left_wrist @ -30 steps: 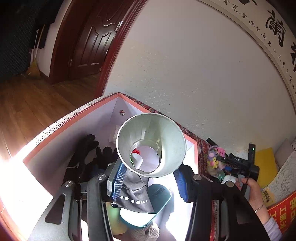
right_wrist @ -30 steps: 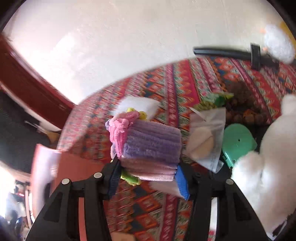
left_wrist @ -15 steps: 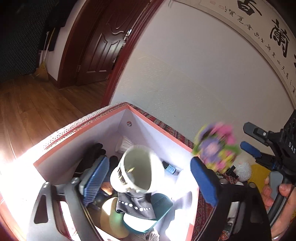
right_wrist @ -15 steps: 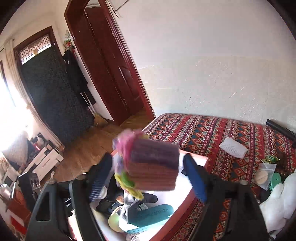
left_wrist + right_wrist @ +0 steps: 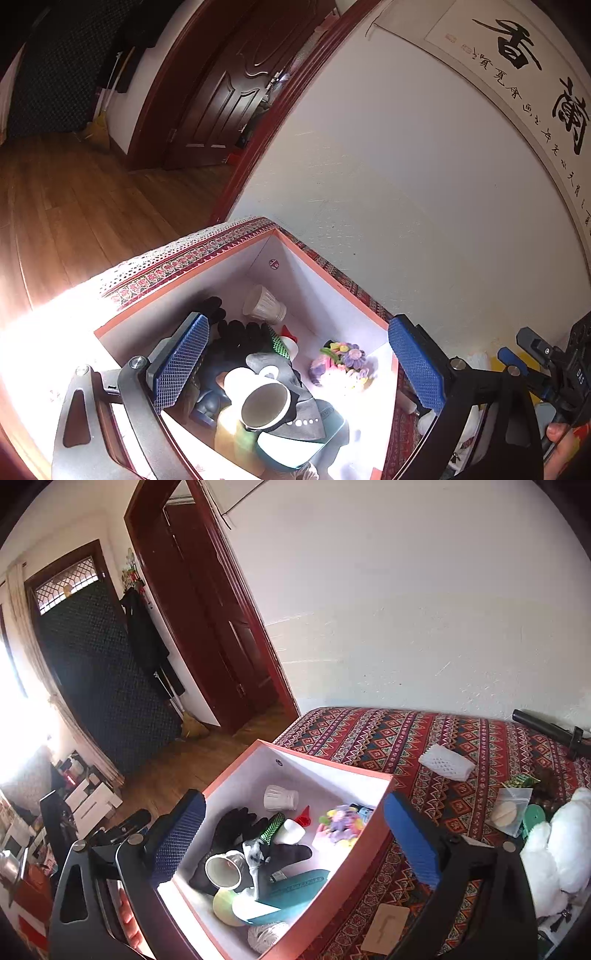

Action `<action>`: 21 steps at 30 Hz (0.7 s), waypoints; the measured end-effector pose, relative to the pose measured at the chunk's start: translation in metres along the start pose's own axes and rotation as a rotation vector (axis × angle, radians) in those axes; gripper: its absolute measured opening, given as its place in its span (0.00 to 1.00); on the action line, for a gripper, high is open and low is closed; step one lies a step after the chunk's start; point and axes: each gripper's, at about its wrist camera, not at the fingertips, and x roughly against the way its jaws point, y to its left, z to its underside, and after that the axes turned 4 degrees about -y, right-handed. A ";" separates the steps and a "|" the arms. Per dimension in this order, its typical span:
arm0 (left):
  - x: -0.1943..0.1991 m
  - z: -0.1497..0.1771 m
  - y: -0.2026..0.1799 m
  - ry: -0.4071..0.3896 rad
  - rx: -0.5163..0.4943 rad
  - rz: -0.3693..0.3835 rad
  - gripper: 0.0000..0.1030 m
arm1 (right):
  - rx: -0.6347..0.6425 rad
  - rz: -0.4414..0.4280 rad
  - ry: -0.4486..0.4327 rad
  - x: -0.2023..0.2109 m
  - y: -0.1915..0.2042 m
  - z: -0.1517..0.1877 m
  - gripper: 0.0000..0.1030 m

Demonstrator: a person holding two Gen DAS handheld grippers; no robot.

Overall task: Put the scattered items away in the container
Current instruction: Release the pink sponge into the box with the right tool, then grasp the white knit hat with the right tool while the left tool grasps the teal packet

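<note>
Both sets of fingers have just been opening and now stand wide with nothing between them: the left gripper (image 5: pixel 295 365) over the metal cup (image 5: pixel 265 406), the right gripper (image 5: pixel 291 843) over the plush flower toy (image 5: pixel 341 825), both lying in the box (image 5: pixel 332 770). Best to lift clear before swinging towards the white basket (image 5: pixel 447 762) on the bed (image 5: pixel 369 738). Wall calligraphy (image 5: pixel 517 44) is unreadable to me; "DAS" shows on the other gripper's body.

Both the left gripper (image 5: pixel 295 365) and the right gripper (image 5: pixel 291 840) are tilting downward, their jaws having just been opening wide with nothing between the 2 pairs.
</note>
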 end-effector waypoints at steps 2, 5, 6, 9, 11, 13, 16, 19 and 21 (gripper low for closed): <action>0.000 0.002 -0.006 0.002 -0.019 0.007 0.96 | -0.004 0.010 -0.002 0.011 -0.008 0.008 0.96; -0.002 0.006 -0.020 0.010 -0.053 0.021 0.96 | -0.030 0.034 -0.010 0.028 -0.027 0.021 0.96; -0.003 0.008 -0.025 0.013 -0.068 0.028 0.96 | -0.045 0.044 -0.015 0.035 -0.034 0.027 0.96; -0.004 0.015 -0.044 0.016 -0.124 0.035 0.96 | -0.143 0.066 -0.049 0.059 -0.066 0.049 0.96; -0.006 0.020 -0.058 0.018 -0.171 0.039 0.96 | -0.236 0.073 -0.094 0.077 -0.094 0.070 0.97; -0.008 0.029 -0.075 0.025 -0.225 0.047 0.96 | -0.321 0.091 -0.124 0.094 -0.123 0.096 0.98; -0.012 0.048 -0.108 0.051 -0.326 0.071 0.96 | -0.419 0.182 -0.163 0.121 -0.170 0.141 0.98; -0.018 0.085 -0.152 0.085 -0.461 0.117 0.96 | -0.531 0.361 -0.147 0.146 -0.226 0.180 0.98; -0.022 0.122 -0.184 0.106 -0.559 0.165 0.96 | -0.675 0.341 -0.184 0.162 -0.267 0.189 0.98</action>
